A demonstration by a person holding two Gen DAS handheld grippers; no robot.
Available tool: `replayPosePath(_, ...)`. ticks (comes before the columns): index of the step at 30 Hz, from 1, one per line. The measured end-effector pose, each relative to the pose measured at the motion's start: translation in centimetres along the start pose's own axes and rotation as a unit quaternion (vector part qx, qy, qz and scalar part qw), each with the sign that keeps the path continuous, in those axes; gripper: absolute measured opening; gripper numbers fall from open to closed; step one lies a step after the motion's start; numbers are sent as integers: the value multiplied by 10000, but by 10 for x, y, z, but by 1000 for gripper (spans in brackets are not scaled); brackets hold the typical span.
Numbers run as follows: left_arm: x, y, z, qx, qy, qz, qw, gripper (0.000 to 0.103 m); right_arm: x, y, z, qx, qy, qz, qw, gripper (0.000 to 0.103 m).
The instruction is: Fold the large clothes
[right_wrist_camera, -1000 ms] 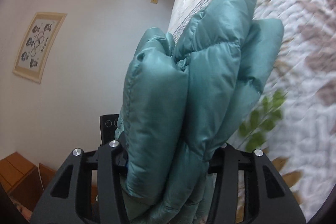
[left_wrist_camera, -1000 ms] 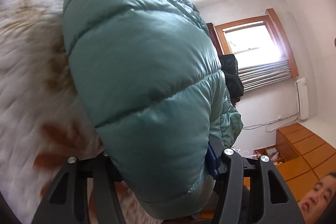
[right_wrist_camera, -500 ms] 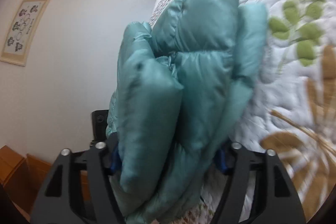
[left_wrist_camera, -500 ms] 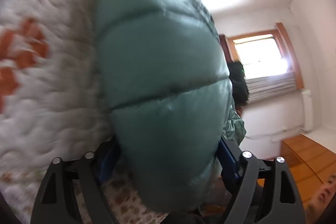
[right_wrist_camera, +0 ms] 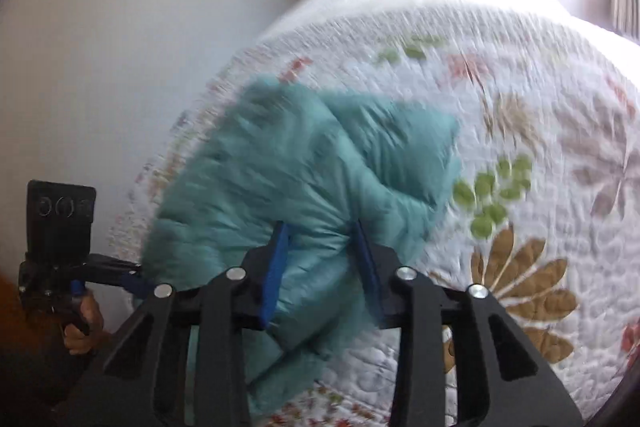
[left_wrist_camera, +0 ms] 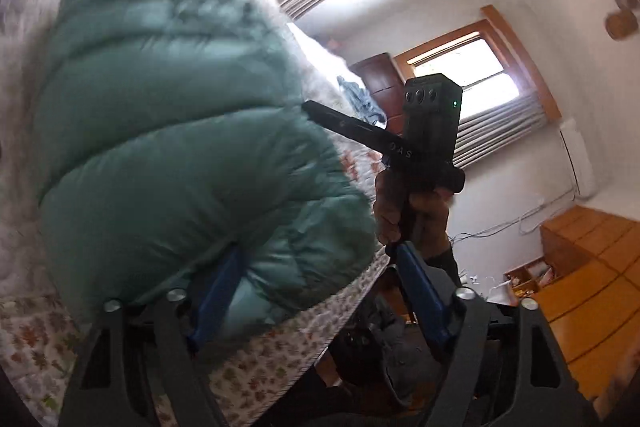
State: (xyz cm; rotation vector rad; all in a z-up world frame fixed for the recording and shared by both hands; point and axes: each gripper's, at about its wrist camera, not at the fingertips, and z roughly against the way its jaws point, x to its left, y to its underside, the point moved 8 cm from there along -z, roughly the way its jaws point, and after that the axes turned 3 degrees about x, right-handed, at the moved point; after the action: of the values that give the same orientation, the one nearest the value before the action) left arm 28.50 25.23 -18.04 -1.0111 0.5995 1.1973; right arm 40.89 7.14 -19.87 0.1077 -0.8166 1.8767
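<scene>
While the blue pads of the right gripper [right_wrist_camera: 320,267] are pinching a bunched ridge of the teal puffer jacket [right_wrist_camera: 304,179], the jaws are standing only partly closed, because the thick padding is filling the gap between them. That grip is sitting at the near edge of the bundle, probably so the layers are not springing apart as the jacket is settling onto the quilt. The left gripper [left_wrist_camera: 316,291] is standing wide open: one blue pad is lying against the jacket's [left_wrist_camera: 172,131] near side, the other is hanging free in the air, so it is gripping nothing. I judge it is letting go because the quilted bedspread [right_wrist_camera: 520,107] is now carrying that end's weight. Outward from both tools, the jacket is lying as a puffy folded mound near the bed's corner, close to the wall side. Blur is hiding the fold lines, so how neat the fold is cannot be told. Each tool is showing in the other's view, one on each side of the mound.
</scene>
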Motion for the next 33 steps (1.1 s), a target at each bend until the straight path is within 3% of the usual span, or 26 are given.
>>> replayPosePath(1, 13, 0, -2, -24, 7, 149, 9999, 53, -9, 8, -12, 117, -55, -138, 9998, 32)
replayPosePath(4, 27, 4, 4, -13, 163, 327, 9993, 49, -19, 17, -22, 206, -207, -342, 9990, 33)
replayPosePath(6, 21, -3, 8, 82, 112, 297, 9995, 55, -21, 16, -21, 266, -130, -357, 9989, 33)
replayPosePath(7, 9, -12, 9, 22, 112, 221, 9997, 64, -20, 14, -16, 254, -3, -267, 9993, 33)
replayPosePath(11, -29, -58, 60, -745, 69, -221, 9970, 76, 25, 2, 42, -328, 1, 189, 9993, 35)
replayPosePath(13, -32, -86, 68, -857, -106, -327, 9957, 78, 59, 10, 62, -414, 13, 673, 9969, 35)
replayPosePath(16, -21, -109, 53, -620, -407, -327, 9967, 78, 85, 30, 60, -212, 65, 1066, 9941, 35)
replayPosePath(19, 19, -122, 34, -307, -806, -102, 9962, 77, 80, 55, 35, 149, 189, 1142, 9932, 34)
replayPosePath(23, 68, -112, 12, -34, -886, 230, 9958, 64, 63, 63, 11, 382, 278, 1013, 9937, 32)
replayPosePath(31, 77, -110, 1, 8, -1040, 282, 9942, 62, 56, 74, -10, 432, 184, 875, 9951, 33)
replayPosePath(33, 71, -109, 6, -48, -1191, 238, 9926, 67, 55, 76, -7, 372, 152, 773, 9962, 33)
